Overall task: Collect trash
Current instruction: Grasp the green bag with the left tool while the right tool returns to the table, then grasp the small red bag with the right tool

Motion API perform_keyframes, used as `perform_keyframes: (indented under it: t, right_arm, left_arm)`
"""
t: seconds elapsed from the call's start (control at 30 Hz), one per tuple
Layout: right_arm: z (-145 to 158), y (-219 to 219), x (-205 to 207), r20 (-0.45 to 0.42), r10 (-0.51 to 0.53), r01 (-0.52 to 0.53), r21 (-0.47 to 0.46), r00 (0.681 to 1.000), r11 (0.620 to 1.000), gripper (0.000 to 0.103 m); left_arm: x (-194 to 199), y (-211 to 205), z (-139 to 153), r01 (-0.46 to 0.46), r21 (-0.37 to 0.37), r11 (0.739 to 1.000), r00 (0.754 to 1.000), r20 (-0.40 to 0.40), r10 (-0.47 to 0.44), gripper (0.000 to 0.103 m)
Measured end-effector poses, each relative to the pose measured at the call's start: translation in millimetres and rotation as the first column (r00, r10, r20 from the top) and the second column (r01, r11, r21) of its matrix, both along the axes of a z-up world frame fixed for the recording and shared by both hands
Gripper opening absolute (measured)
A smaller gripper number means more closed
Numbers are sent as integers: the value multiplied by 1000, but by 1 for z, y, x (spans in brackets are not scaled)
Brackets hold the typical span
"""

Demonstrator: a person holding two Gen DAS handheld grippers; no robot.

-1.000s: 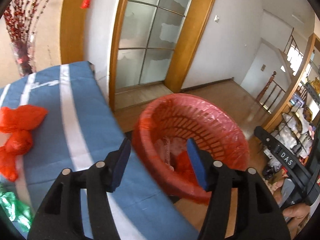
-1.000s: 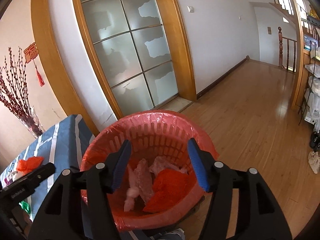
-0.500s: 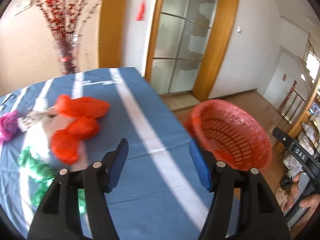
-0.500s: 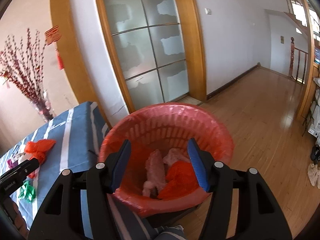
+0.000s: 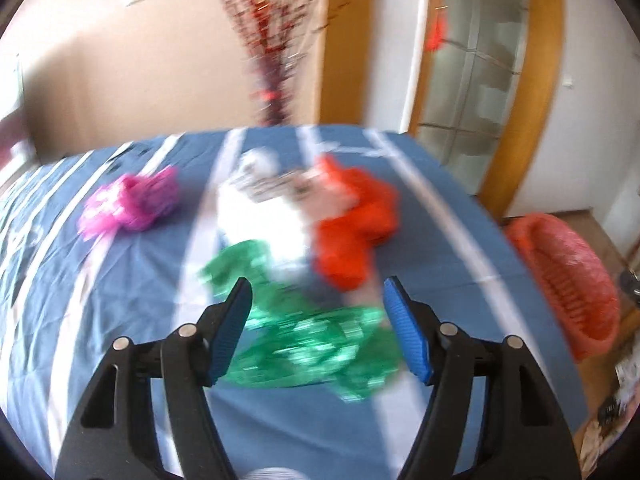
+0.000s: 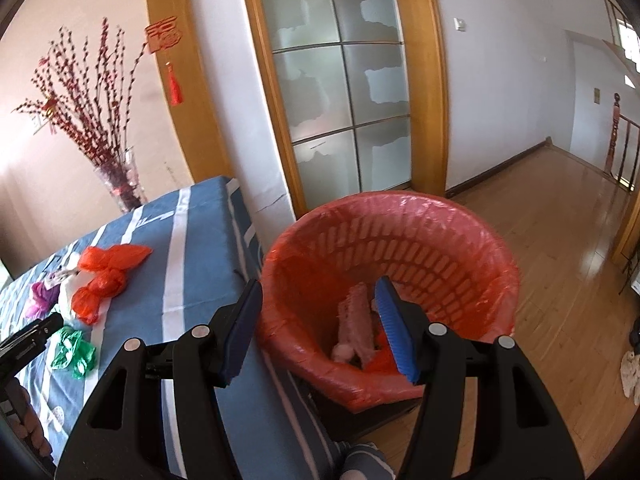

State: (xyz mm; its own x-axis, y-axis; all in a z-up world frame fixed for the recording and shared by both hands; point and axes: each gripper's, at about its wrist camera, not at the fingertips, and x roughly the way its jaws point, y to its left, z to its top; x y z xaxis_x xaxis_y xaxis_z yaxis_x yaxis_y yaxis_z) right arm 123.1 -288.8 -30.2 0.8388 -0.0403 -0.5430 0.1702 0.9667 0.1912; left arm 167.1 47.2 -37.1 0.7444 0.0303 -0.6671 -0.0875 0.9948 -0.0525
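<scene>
Swinging away from the red basket (image 6: 390, 280), the left gripper (image 5: 318, 330) now points at the green wrapper (image 5: 308, 340) on the blue table (image 5: 120, 280), fingers wide apart and empty. Right gripper (image 6: 320, 328) waits open by the basket, so green trash looks next.

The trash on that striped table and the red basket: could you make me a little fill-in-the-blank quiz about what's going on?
1. The left gripper hangs open above a crumpled bag coloured ____.
2. The basket beside the table is lined with a plastic bag coloured ____.
3. The right gripper holds ____.
4. The vase holds branches coloured ____.

Missing words: green; red; nothing; red
</scene>
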Motion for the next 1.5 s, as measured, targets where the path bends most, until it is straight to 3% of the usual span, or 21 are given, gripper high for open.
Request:
perform_keyframes:
  t: [0.23,0.53,0.7,0.87,1.03,1.13,1.33,1.5]
  right_arm:
    - [0,17,2,-7,35,-35,-9,999,999,59]
    - [0,27,4,-13,53,-53,-15,999,999,59]
    - [-1,38,5,-17,78,-79,-18,997,997,59]
    - [-1,49,7,-22,103,-104,-31,994,994,59]
    - [0,54,7,-22,113,-114,-38,993,993,59]
    - [1,57,8,-21,120,-121,-40,993,992,59]
    - [1,70,12,-25,153,-154,-46,988,987,59]
    - [3,92,20,-28,205,-206,-40,978,978,59]
  left_arm:
    - [15,26,-22,-68,-52,996,993,-105,62,67]
    - [16,28,-28,-52,-118,992,991,-128,37,49]
    - [20,30,-28,-62,-179,982,991,-127,39,50]
    - [24,26,-29,-67,-177,982,992,-116,47,51]
    - [23,34,-31,-44,-225,973,994,-109,20,30]
    - [16,39,-29,-34,-223,974,995,-99,12,22]
    - [1,60,-22,-47,-189,981,996,-77,33,22]
    - [-9,80,-11,-76,-117,990,997,-37,72,22]
